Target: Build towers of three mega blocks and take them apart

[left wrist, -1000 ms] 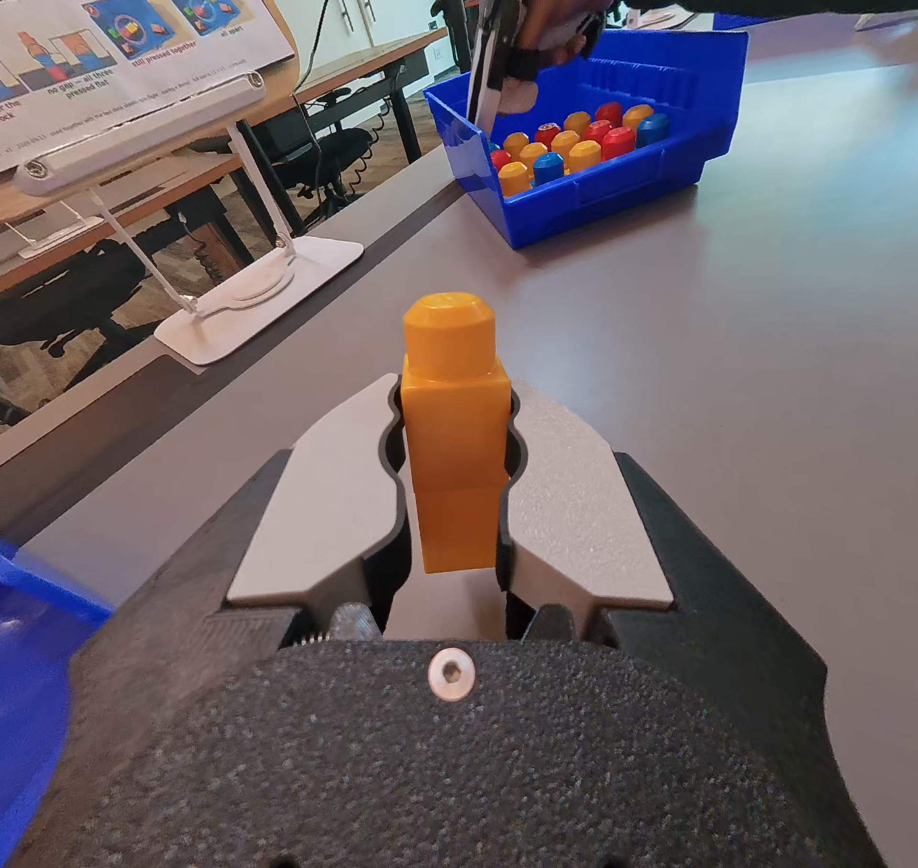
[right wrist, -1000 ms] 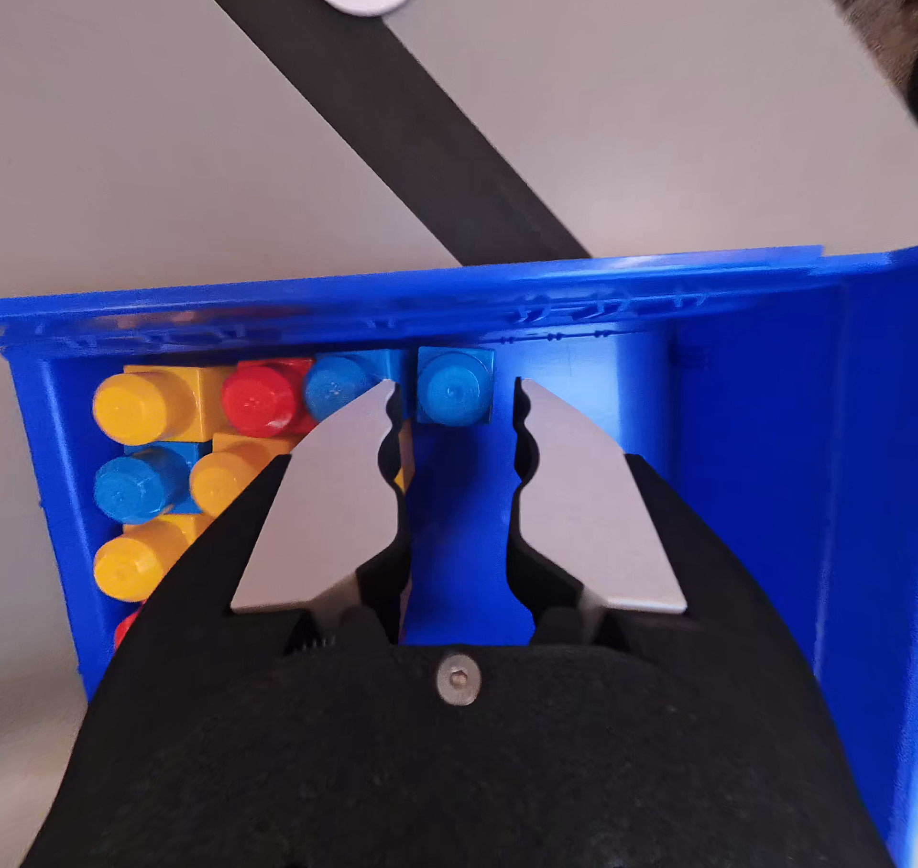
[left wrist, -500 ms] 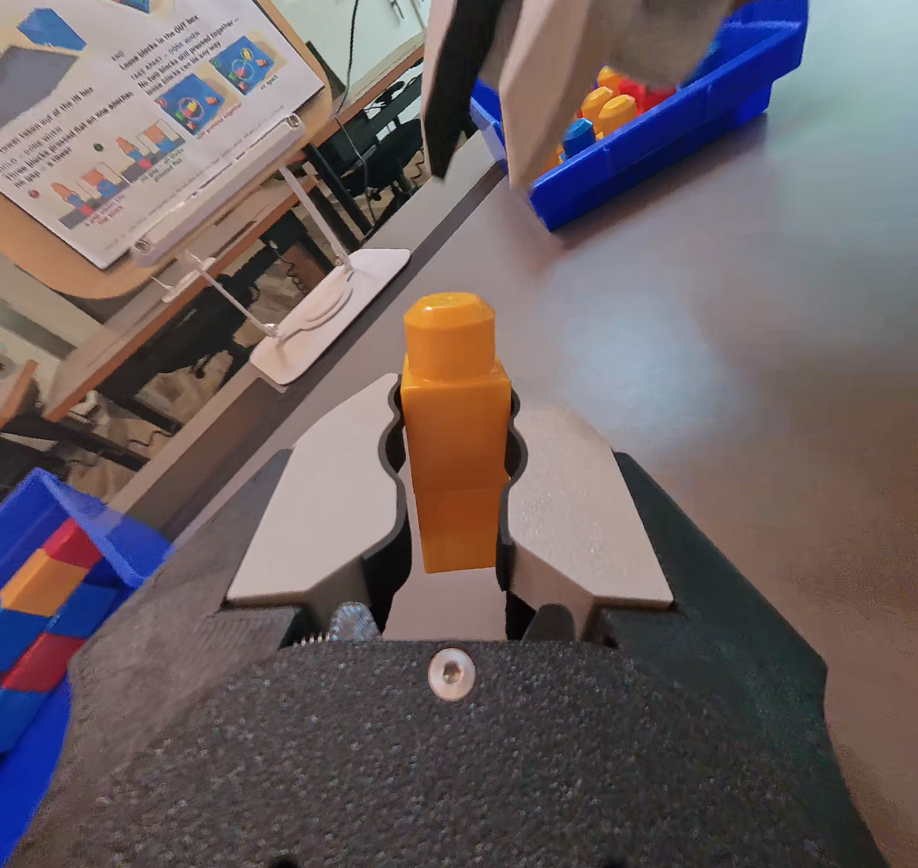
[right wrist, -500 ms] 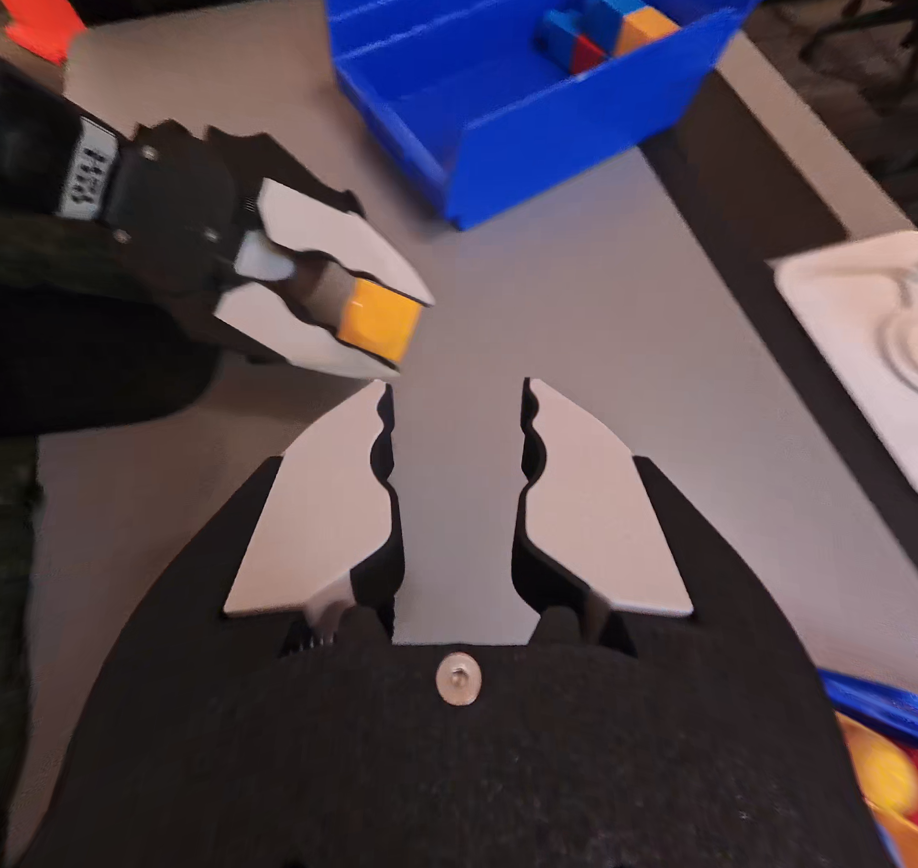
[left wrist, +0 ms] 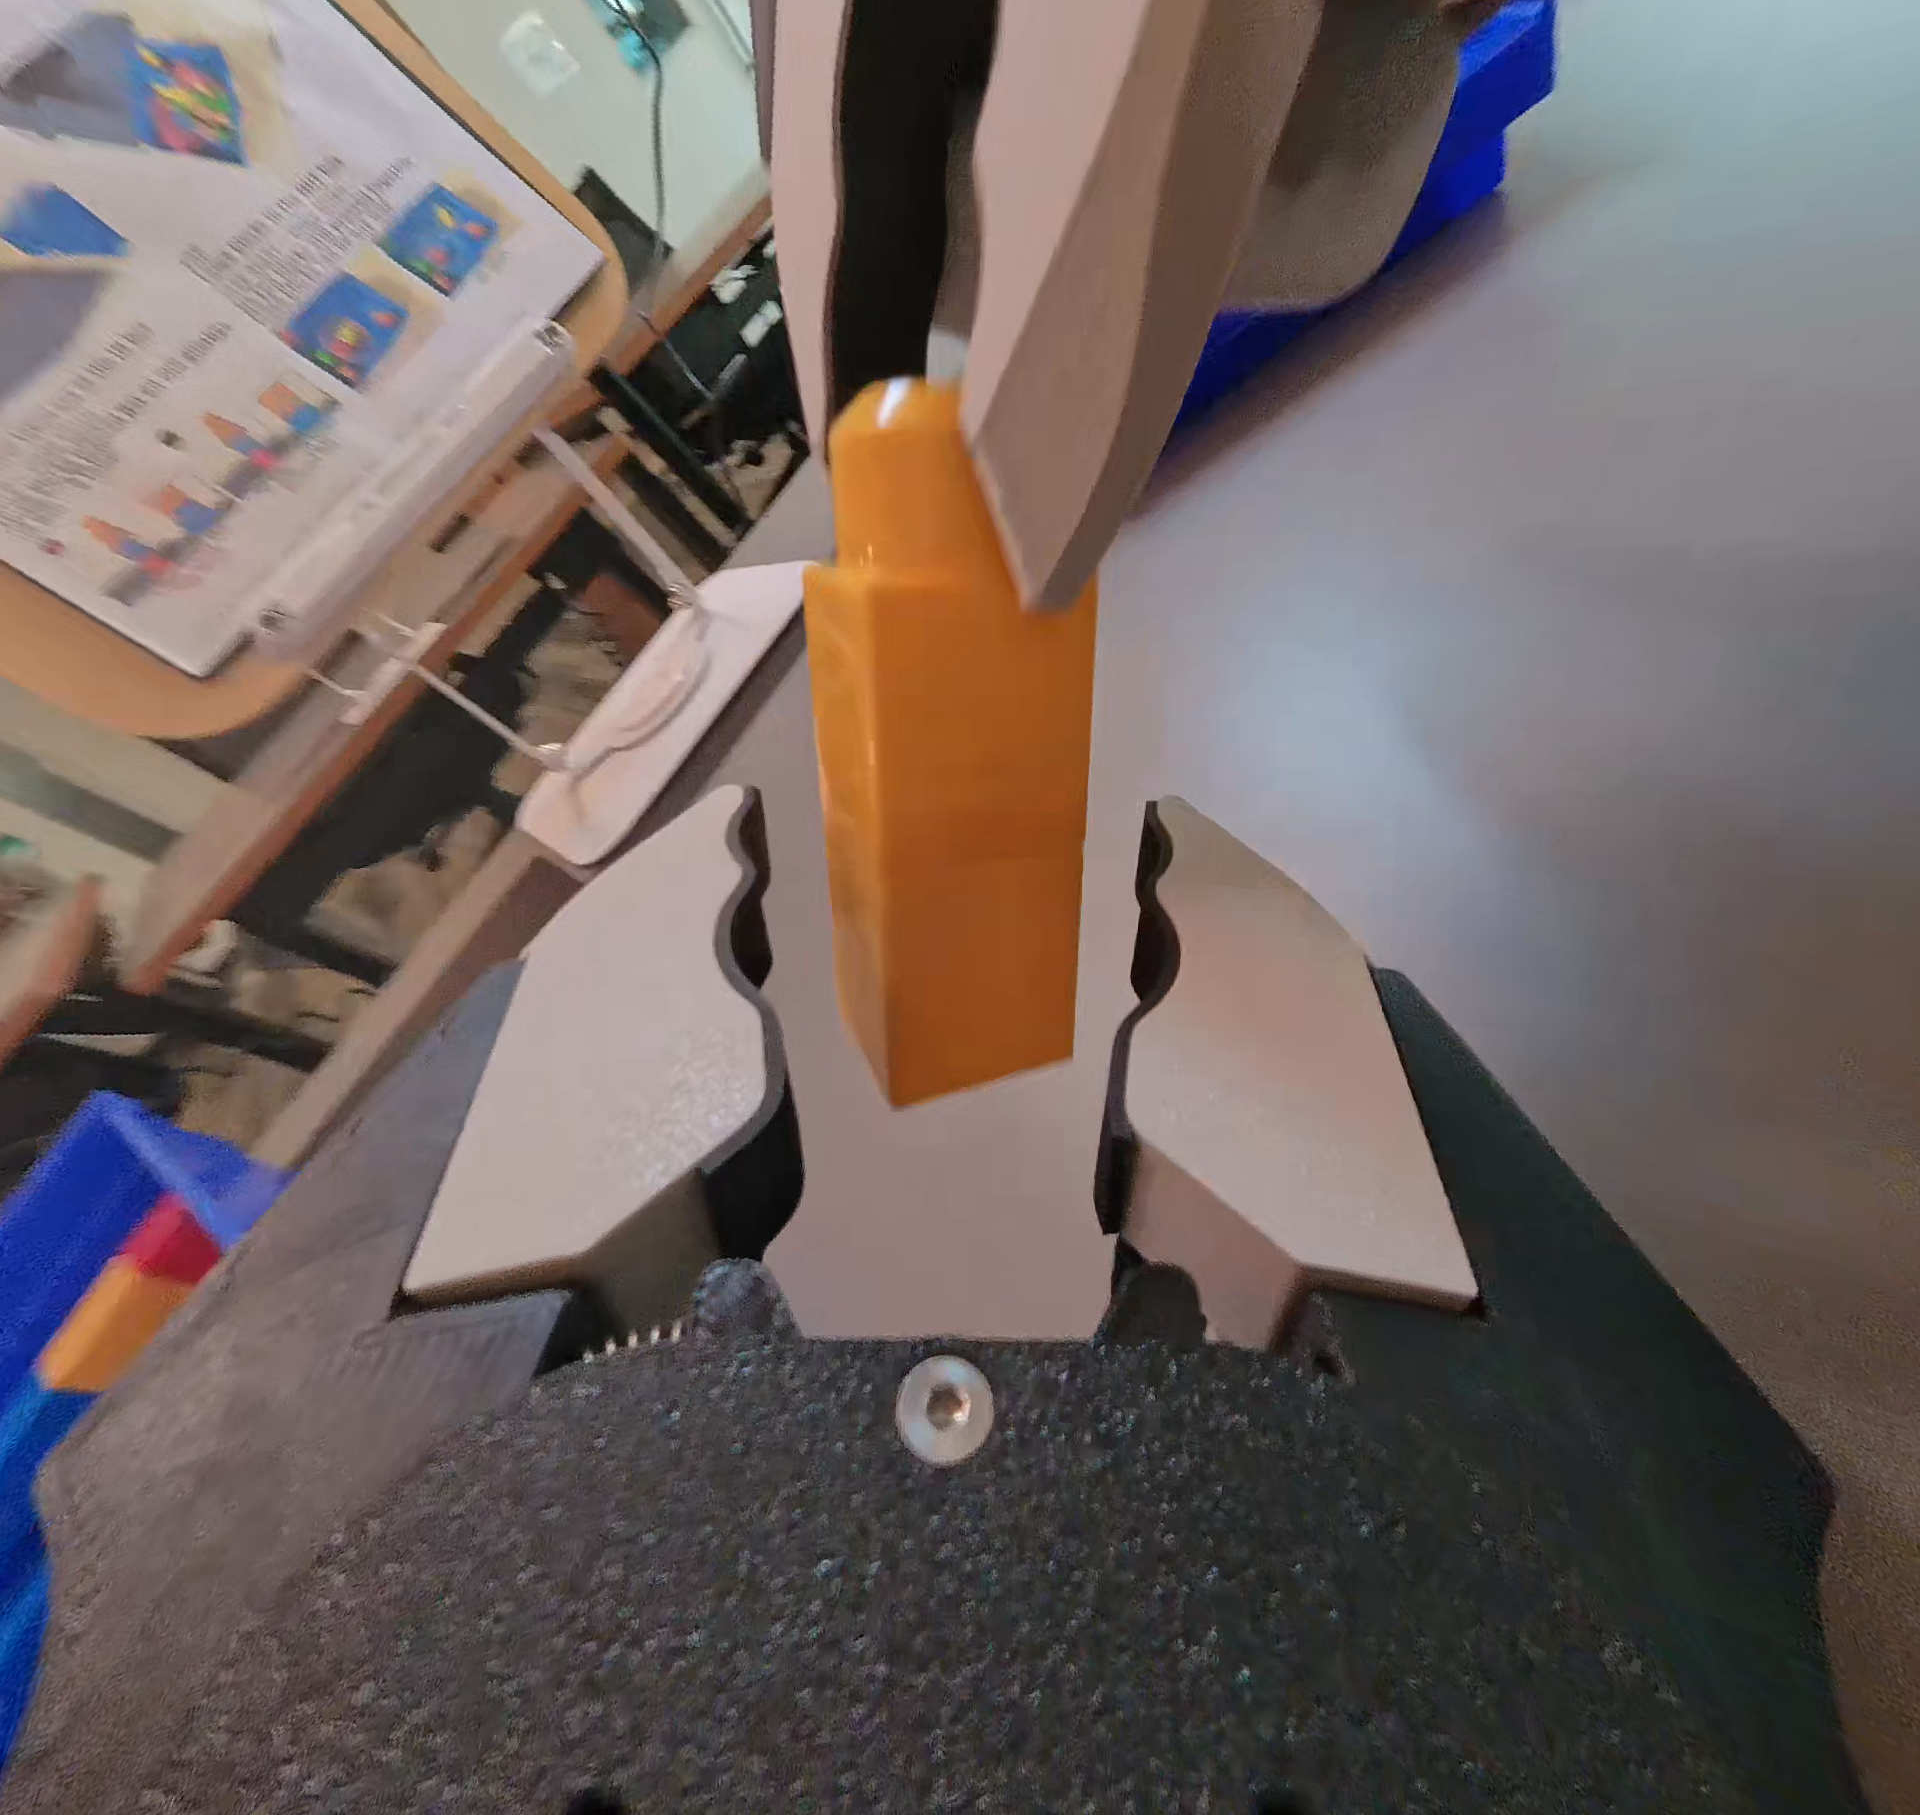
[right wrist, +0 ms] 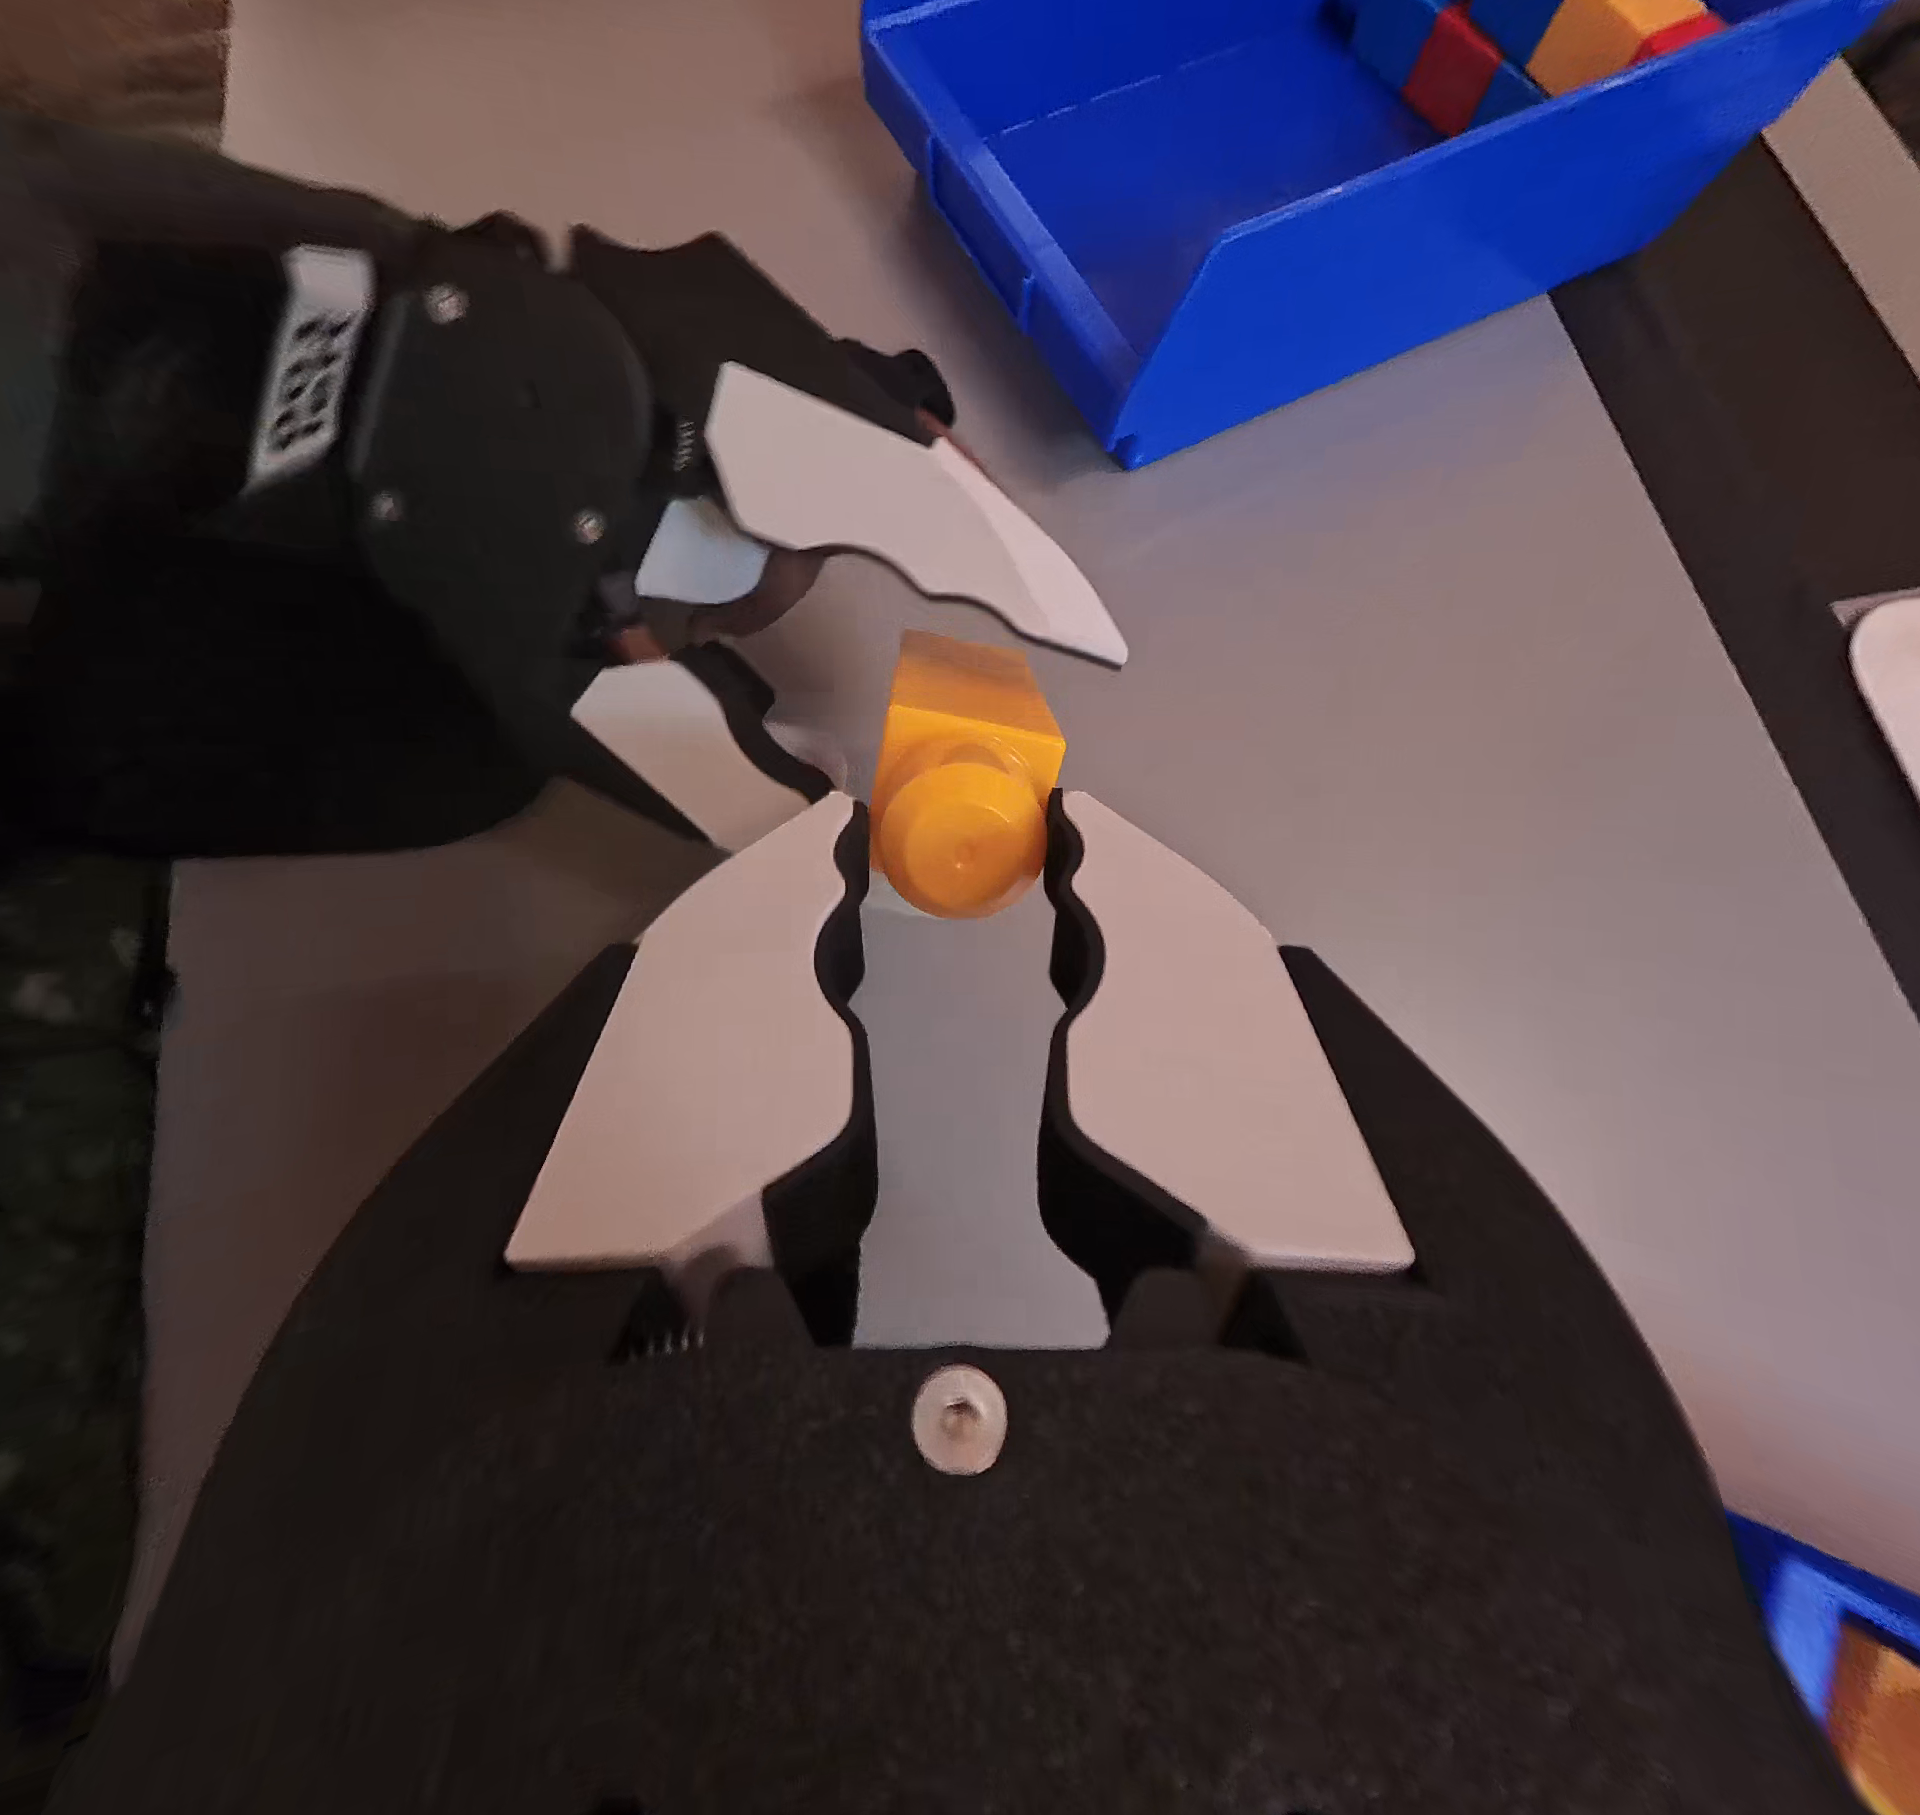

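Left gripper (left wrist: 951, 955) has let go: jaws now apart, clear of the orange two-block stack (left wrist: 951, 830) they clamped half a second ago. Right gripper (right wrist: 954, 820), empty then, is now closed on the stack's top stud, above the grey table (left wrist: 1507, 726). Handover made; third block likely next. Far left, blue bin (right wrist: 1299, 238) holds finished towers

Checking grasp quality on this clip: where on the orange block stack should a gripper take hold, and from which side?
On the square body of the orange block stack, jaws across two opposite flat faces, coming from the side. The flat walls give wide contact; the round stud is narrow and curved. The right gripper pinches only the stud from the top end, a weaker hold, I'd judge. The left gripper is open.
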